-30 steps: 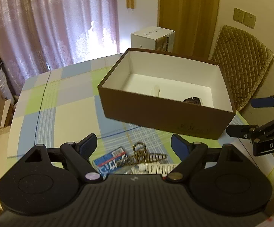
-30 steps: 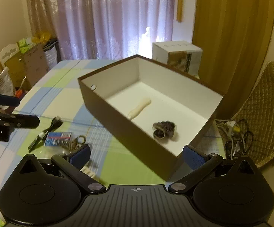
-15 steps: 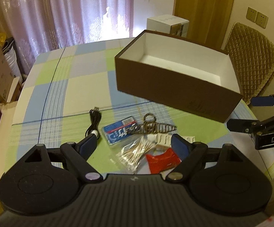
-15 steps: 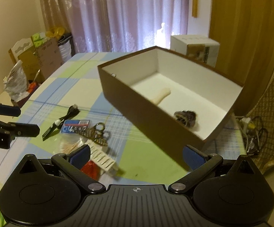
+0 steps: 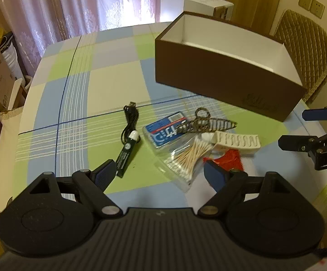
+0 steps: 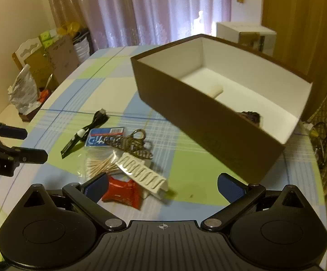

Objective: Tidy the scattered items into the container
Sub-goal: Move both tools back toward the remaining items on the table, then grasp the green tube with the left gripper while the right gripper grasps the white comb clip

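The brown cardboard box with a white lining is the landmark. It already holds a cream stick-shaped item and a dark crumpled item. In front of its near long wall lies the remaining clutter: a coiled black USB cable, a blue card-backed packet, a leopard-patterned claw hair clip, a clear bag of cotton swabs, a white ribbed plastic clip and a red foil sachet.

Both grippers hover over this pile, well short of the box. The left gripper is spread wide and empty; the right gripper likewise gapes, grasping nothing.

This looks like the reach for the next pickup. The next move calls for choosing one item, probably the sachet or swab bag nearest the fingers, descending and pinching it without dragging its overlapping neighbours.
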`<state>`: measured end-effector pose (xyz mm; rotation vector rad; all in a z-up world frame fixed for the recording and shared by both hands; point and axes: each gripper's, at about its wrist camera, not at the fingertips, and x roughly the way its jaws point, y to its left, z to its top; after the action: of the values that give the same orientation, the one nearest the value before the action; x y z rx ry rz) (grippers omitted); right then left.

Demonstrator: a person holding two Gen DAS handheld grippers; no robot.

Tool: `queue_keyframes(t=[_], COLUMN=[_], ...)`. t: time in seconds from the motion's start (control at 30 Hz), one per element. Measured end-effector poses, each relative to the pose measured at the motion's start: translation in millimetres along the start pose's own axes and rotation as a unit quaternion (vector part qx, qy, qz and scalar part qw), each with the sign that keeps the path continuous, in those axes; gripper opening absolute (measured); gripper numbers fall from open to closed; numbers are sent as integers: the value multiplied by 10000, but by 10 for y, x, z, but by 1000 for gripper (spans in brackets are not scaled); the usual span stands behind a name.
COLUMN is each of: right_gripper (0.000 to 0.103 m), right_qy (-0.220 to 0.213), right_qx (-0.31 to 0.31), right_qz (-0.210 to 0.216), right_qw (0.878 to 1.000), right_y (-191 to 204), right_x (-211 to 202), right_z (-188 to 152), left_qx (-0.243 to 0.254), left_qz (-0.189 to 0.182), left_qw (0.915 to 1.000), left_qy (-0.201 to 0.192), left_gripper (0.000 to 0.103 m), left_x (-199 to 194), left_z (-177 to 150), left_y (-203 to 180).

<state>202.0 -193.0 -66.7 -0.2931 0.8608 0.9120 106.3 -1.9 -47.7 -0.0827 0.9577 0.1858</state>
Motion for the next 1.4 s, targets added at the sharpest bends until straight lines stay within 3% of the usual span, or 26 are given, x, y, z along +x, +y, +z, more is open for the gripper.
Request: queue_keyframes(t=[0.1,0.37,0.57,0.97,1.17,1.4], right_gripper=[99,67,53,40,32,31], right_qy=[62,298,345,448,636,784], right_qx=[-41,-313,-715,-1691,-1599,-1263], right_qz=[40,93,47,166,191,-78], right_qw=[10000,9990,9968,9845,9849,9889], right_y=[65,137,131,240,202,78], right_x=[86,360,530,805,742,614], right_z=[-11,-61,-84,-106,-143,-190], left_qx=[3,-99,-136,-56,265,580], left_qz=[-5,-44,-22,69,136,108], left_qw=[10000,9998,9994,9989,9985,9967], left_qy=[62,191,312,454,452,559], left_gripper=[82,82,82,76,68,59], left_x=[37,160,277,541,740,1079], left_z=[-6,-57,-92,-78,-20,70], left_y=[89,272,362,503,517,529])
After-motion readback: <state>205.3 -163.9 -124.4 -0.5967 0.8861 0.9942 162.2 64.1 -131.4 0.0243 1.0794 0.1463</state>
